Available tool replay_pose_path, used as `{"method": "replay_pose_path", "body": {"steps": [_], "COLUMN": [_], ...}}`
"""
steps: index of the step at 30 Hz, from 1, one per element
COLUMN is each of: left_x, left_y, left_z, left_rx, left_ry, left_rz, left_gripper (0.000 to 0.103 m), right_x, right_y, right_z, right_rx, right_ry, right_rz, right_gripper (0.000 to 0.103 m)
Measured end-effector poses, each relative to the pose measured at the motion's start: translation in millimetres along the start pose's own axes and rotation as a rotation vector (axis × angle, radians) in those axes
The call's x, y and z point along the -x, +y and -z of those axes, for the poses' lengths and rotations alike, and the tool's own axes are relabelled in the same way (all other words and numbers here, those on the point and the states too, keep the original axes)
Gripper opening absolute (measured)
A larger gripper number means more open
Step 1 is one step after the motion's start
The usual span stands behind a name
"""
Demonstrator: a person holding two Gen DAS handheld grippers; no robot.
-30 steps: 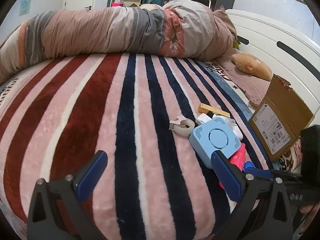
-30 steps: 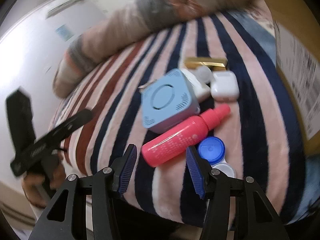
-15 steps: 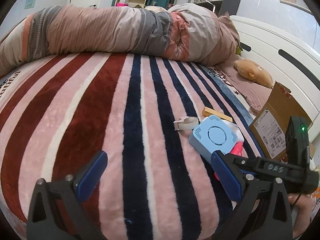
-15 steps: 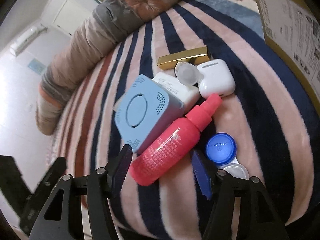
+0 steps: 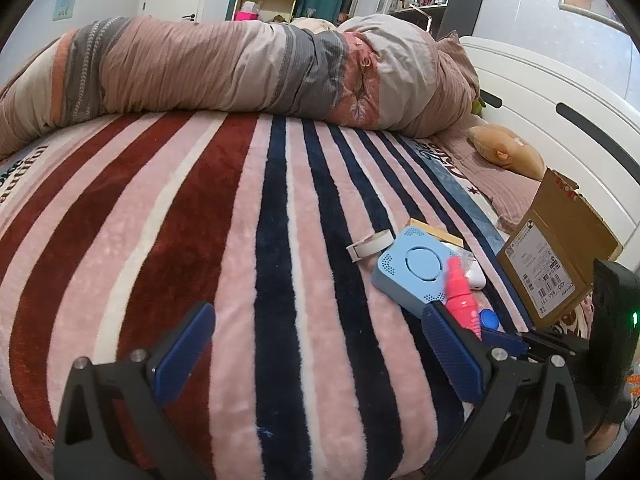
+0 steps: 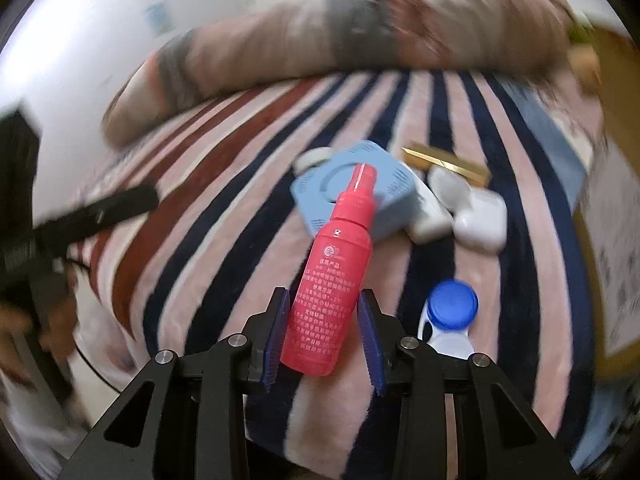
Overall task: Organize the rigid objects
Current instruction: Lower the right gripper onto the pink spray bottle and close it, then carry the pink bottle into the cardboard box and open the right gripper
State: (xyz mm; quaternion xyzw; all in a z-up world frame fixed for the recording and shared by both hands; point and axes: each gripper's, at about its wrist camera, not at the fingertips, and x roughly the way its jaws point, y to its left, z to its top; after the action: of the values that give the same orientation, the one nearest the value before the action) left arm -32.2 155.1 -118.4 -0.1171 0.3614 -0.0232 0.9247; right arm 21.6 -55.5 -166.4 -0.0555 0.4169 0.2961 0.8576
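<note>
One pick-up in hand: right hand-held gripper (image 6: 322, 336) clamped around pink spray bottle (image 6: 338, 272), lower centre. Left hand-held gripper (image 5: 316, 348) open, empty. Next: carrying toward cardboard box (image 5: 556, 256), right edge, likely.

Glossy plastic pink bottle (image 6: 336, 276) over plush, fuzzy striped blanket (image 5: 240, 240).

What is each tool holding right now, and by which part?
The right tool grips the pink spray bottle by its lower body. The left tool is open, holding nothing.
</note>
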Motion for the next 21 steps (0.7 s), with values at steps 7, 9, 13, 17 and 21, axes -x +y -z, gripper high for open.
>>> {"method": "replay_pose_path", "body": {"steps": [7, 9, 13, 17, 21], "left_x": [-0.9, 0.0, -3.8, -12.5, -17.9], "left_y": [1.8, 4.3, 10.1, 14.4, 9.6], "left_z": [0.9, 0.8, 1.8, 3.4, -8.0], "left_rx": [0.015, 0.021, 0.039, 0.06, 0.083], "left_ry": [0.017, 0.018, 0.033, 0.07, 0.084], "left_rz": [0.004, -0.004, 0.006, 0.087, 0.282], "left_gripper": [0.102, 0.102, 0.102, 0.102, 0.097], "right_x": [-26.0, -29.9, -39.8, -39.9, -11.5], "right_y": [22.3, 23.7, 27.3, 25.3, 28.3], "right_z": [-5.1, -10.5, -19.1, -20.9, -24.9], "right_rx": [0.112, 0.091, 0.077, 0.096, 0.155], "right_ry": [0.096, 0.103, 0.1, 0.104, 0.018], "right_rz": [-0.038, -0.026, -0.047, -0.044, -0.09], "right_gripper": [0.028, 0.028, 0.028, 0.027, 0.027]}}
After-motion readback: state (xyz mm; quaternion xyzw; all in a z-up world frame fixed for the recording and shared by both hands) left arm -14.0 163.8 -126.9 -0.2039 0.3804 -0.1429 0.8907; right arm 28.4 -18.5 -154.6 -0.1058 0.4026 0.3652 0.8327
